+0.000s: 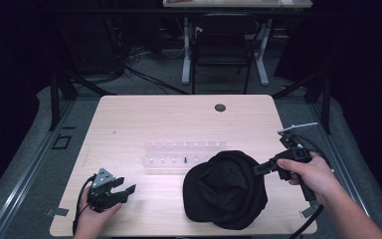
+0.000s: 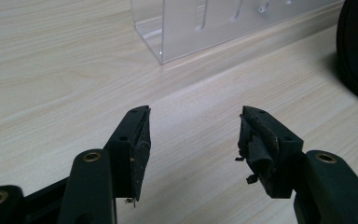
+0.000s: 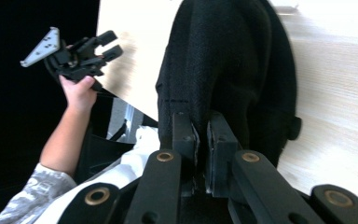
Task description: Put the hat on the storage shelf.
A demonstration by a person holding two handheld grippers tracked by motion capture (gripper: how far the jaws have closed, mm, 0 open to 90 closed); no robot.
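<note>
Right gripper view: the right gripper (image 3: pixel 200 140) has its jaws pinched nearly together on the edge of a black knit hat (image 3: pixel 228 60), gripping the fabric. In the high view the same gripper (image 1: pixel 264 168) meets the hat (image 1: pixel 226 189) at its right rim; the hat lies slumped on the near right part of the table (image 1: pixel 129 114).

Left gripper (image 2: pixel 193 140): jaws spread wide, nothing between them, hovering just over bare tabletop. In the high view it sits at the near left (image 1: pixel 112 189), well apart from the hat.

Judgement: the step in hand is taking hold of the hat by its rim, likely to lift or straighten it. The next move calls for keeping the pinch firm while raising, since soft knit can slip; the free gripper may need to come across to take the opposite rim.

Surroundings: a clear acrylic rack (image 1: pixel 181 157) stands just behind the hat, close enough to be brushed by a forward drag. A round cable grommet (image 1: pixel 220 107) sits at the far edge, out of the way.
</note>
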